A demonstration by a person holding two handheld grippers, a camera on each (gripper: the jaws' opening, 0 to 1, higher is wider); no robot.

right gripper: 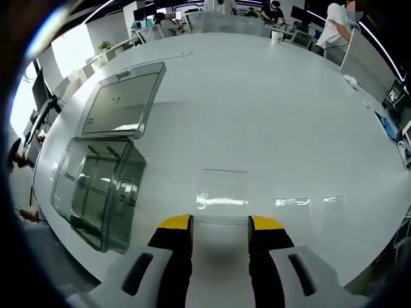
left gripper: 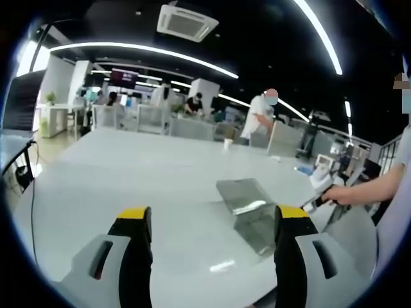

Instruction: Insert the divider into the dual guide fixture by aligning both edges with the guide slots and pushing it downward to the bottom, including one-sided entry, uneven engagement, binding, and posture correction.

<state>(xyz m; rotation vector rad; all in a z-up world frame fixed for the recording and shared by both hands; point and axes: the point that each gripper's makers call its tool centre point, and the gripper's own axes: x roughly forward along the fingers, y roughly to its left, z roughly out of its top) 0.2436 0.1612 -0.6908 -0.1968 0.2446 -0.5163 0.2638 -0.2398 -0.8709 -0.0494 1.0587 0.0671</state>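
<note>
In the right gripper view a clear box-shaped guide fixture (right gripper: 96, 192) stands on the white table at the left, its hinged lid (right gripper: 122, 102) lying open behind it. A thin clear divider sheet (right gripper: 223, 191) lies flat on the table just ahead of my right gripper (right gripper: 220, 222), which is open with nothing between its jaws. In the left gripper view the same fixture (left gripper: 252, 221) sits ahead and to the right, near the right jaw. My left gripper (left gripper: 214, 213) is wide open and holds nothing. A person's hand (left gripper: 350, 192) holds the right gripper (left gripper: 321, 197) beyond the fixture.
The large white table (right gripper: 276, 109) stretches far ahead with bare surface around the divider. Its curved front edge runs close below the fixture. Small items (left gripper: 228, 144) sit at the far side. People (left gripper: 260, 115) work at desks in the background.
</note>
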